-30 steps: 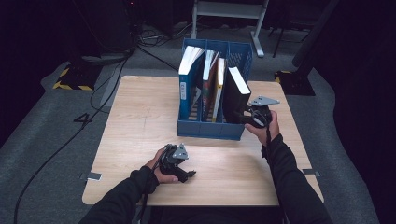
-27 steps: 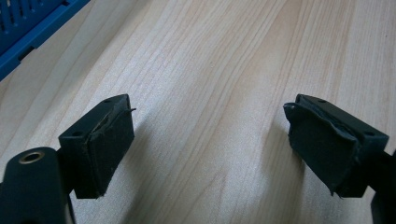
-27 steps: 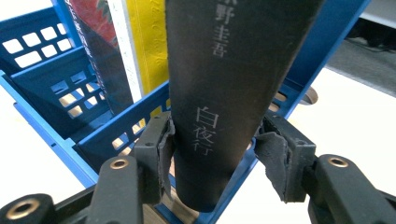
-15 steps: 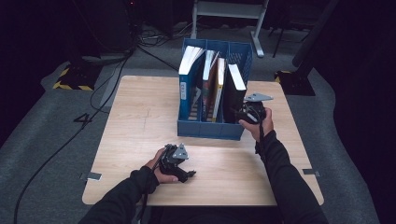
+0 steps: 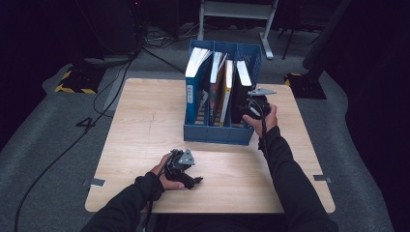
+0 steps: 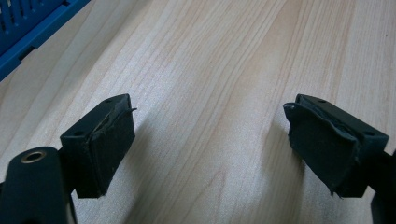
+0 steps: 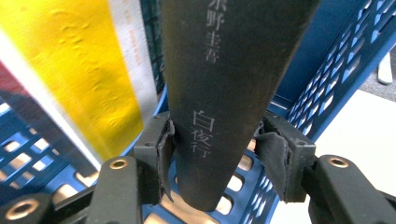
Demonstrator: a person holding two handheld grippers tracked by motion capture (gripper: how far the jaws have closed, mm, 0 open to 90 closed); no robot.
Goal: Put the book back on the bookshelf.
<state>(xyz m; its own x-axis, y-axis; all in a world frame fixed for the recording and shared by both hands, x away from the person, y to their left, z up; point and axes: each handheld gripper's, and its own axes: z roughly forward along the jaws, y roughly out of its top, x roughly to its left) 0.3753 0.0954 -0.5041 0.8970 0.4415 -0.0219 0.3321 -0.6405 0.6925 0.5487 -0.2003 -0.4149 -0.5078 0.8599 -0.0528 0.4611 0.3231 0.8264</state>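
Observation:
A blue file rack [image 5: 217,133] stands at the table's far middle with books upright in its compartments. In its right compartment stands a black book [image 5: 240,82] with white characters down its spine [image 7: 219,70]. My right gripper [image 5: 249,108] reaches in from the rack's right front and is shut on the lower spine, one pad on each side [image 7: 212,158]. My left gripper [image 5: 193,181] rests on the table near the front edge. Its jaws stand wide open over bare wood [image 6: 210,140].
A white and blue book [image 5: 196,79] fills the left compartment and thin orange and yellow books [image 5: 222,87] the middle one. The yellow cover [image 7: 84,70] is close beside the black book. The rack's perforated wall [image 7: 327,60] is right of my right gripper. Cables lie on the floor.
My right gripper has shifted left along the rack's front with the black book in it, and the book now stands less tilted to the right. The left gripper has stayed put.

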